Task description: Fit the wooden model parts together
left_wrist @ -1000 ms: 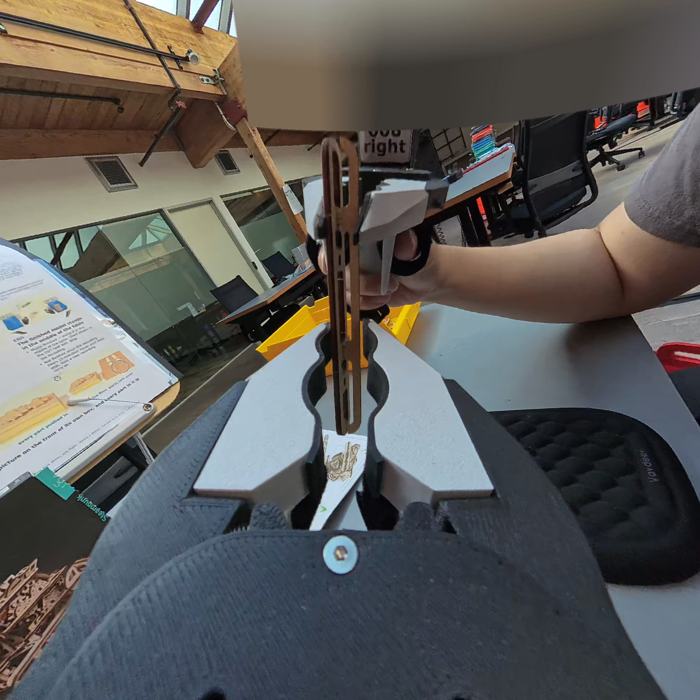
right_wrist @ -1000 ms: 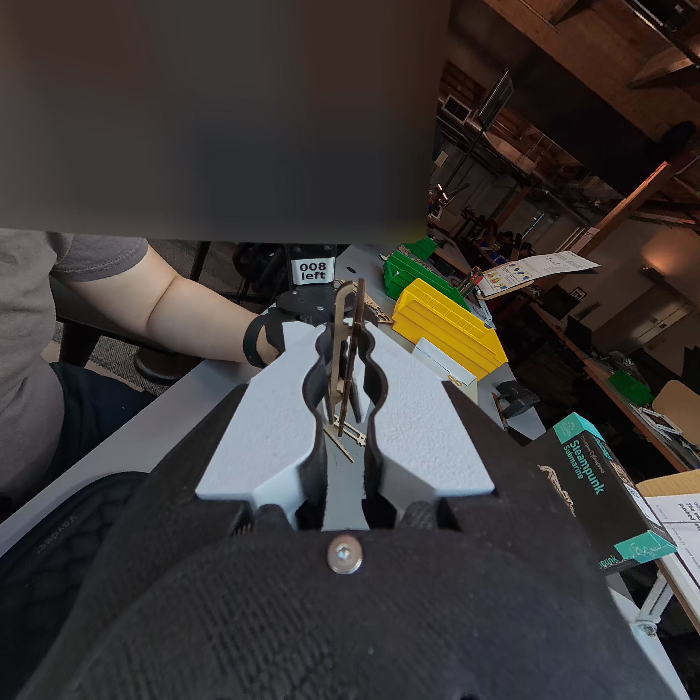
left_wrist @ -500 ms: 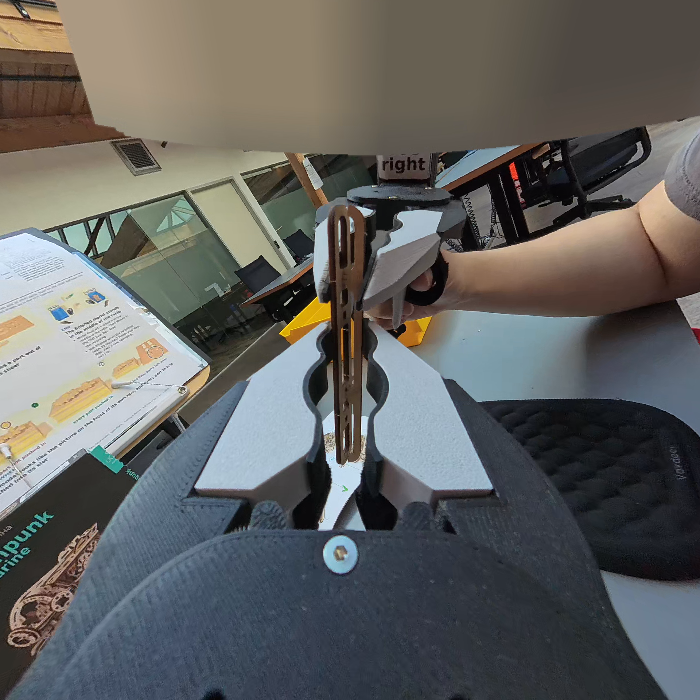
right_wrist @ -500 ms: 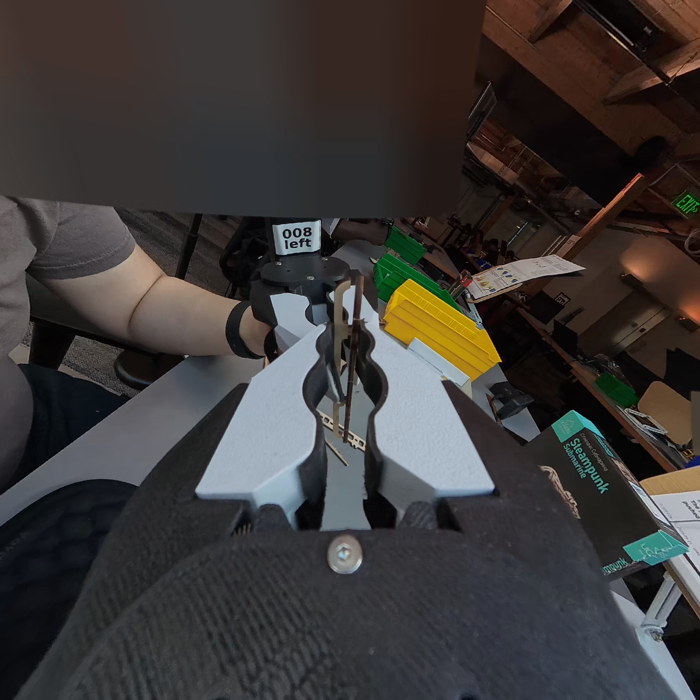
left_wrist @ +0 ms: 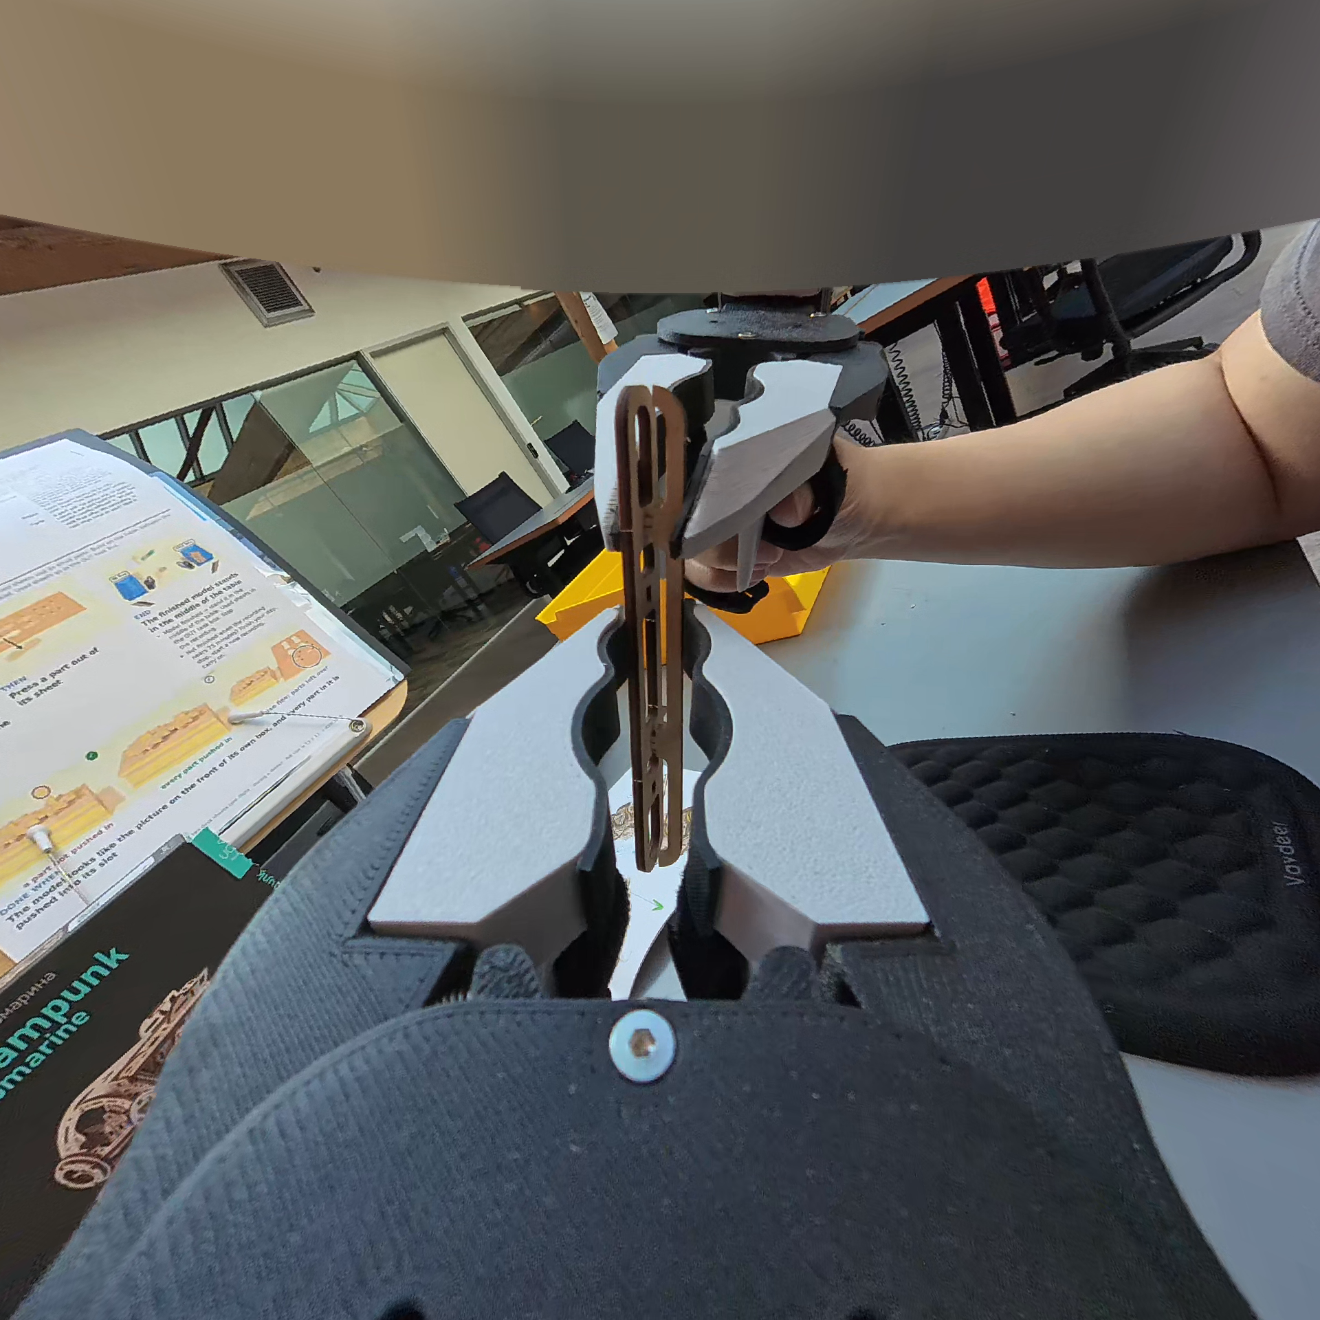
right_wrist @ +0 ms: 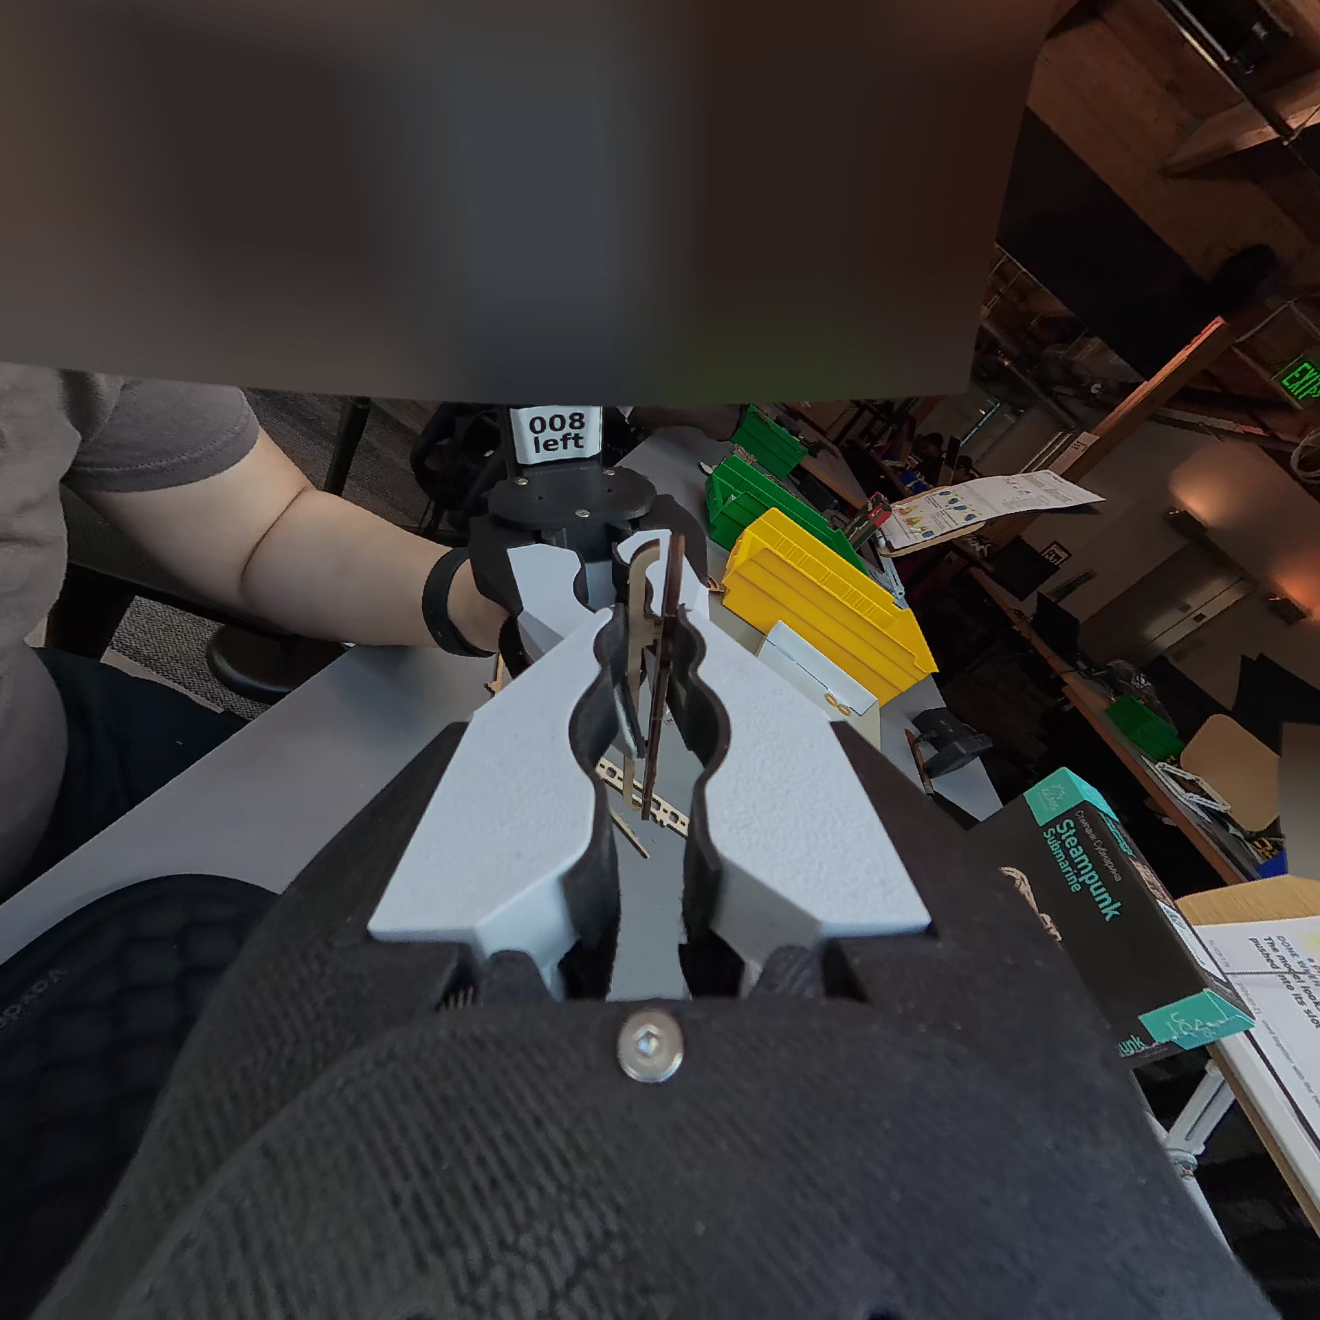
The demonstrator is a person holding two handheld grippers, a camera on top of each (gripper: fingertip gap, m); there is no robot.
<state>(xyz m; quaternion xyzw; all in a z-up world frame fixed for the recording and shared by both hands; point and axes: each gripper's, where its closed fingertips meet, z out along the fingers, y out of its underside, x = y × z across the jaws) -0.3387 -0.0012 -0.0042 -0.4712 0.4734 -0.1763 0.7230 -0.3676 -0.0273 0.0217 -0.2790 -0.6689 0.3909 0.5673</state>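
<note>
Two thin slotted wooden strips (left_wrist: 650, 643) stand upright, side by side and pressed close; the right wrist view shows them edge-on (right_wrist: 653, 678), one lighter with a hooked top, one darker. My left gripper (left_wrist: 650, 621) is shut on them low down. My right gripper (right_wrist: 648, 621) faces it and is shut on them too; in the left wrist view it (left_wrist: 646, 536) pinches their upper half. I cannot tell which gripper holds which strip. The left gripper shows beyond the strips in the right wrist view (right_wrist: 628, 600).
A black model box (left_wrist: 93, 1036) and an instruction sheet (left_wrist: 157, 643) lie left. A black cushion pad (left_wrist: 1107, 893) lies right. Yellow bin (right_wrist: 821, 607) and green bins (right_wrist: 757, 471) stand behind. Loose wooden parts (right_wrist: 643, 807) lie on the grey table (left_wrist: 1000, 643). A person's arm (left_wrist: 1036, 486) reaches in.
Both grippers stay shut on the strips. The left wrist view has tipped downward, so more of the box shows and the strips sit lower in view. The grippers have shifted slightly.
</note>
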